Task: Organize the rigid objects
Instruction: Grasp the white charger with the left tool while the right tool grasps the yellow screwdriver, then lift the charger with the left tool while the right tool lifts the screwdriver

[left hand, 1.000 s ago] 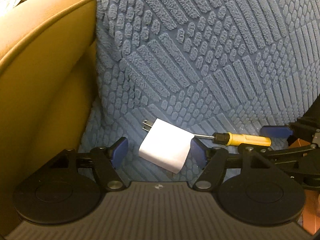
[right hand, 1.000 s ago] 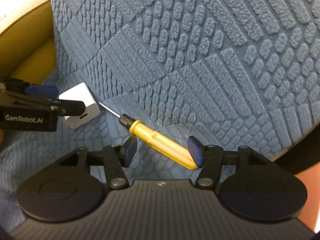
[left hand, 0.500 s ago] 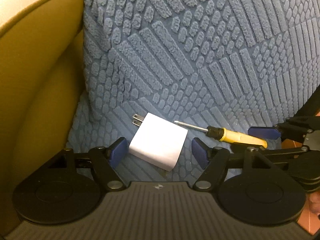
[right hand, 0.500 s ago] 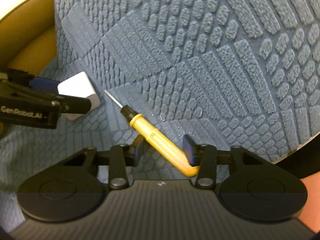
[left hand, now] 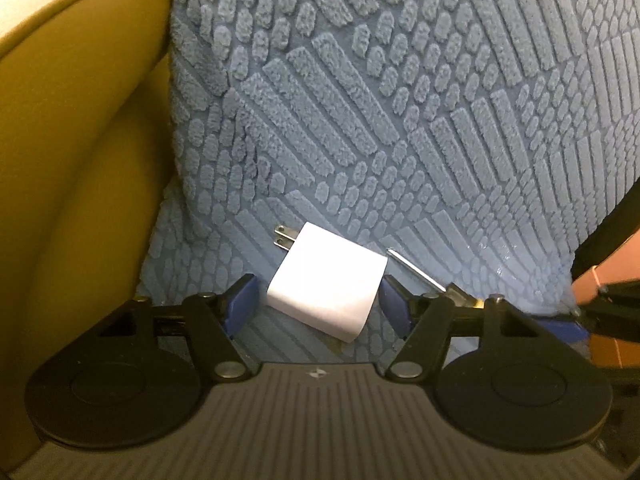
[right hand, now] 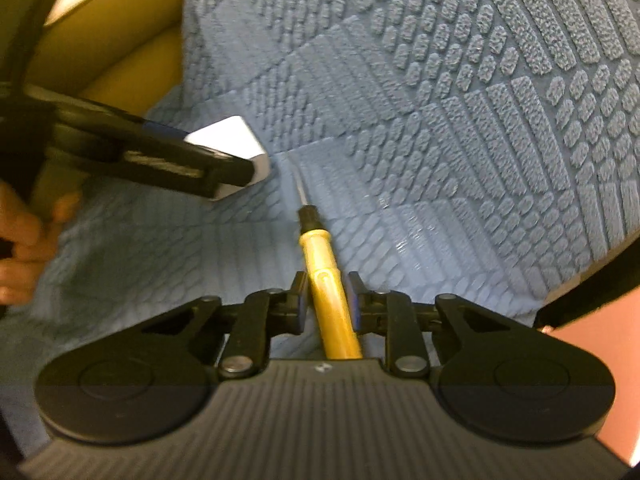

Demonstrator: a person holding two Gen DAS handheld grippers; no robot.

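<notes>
Now, right gripper (right hand: 325,304): its jaws have just been closing, and they stand narrow with the yellow screwdriver (right hand: 326,276) between them, the blue pads on both sides of the handle.
Left gripper (left hand: 316,304): its jaws are wide, and the white charger (left hand: 328,280) sits between them with a small gap on each side, so nothing is held yet.
Where things lie: both lie on the bumpy blue cover (left hand: 400,120) of a seat, next to a tan armrest (left hand: 80,160).
Screwdriver: its metal tip points away from the right gripper, toward the charger, and ends just beside it.
Charger: its two metal prongs (left hand: 285,238) point away from the left gripper, and it lies a bit crooked between the pads.
How to do it well, right side: I think it should lift straight up, slowly, so the long tip does not poke the charger.
How to do it well, left side: I think the pads should close on the flat sides, not on a corner.
Watch out: the two grippers are near each other and could bump.
</notes>
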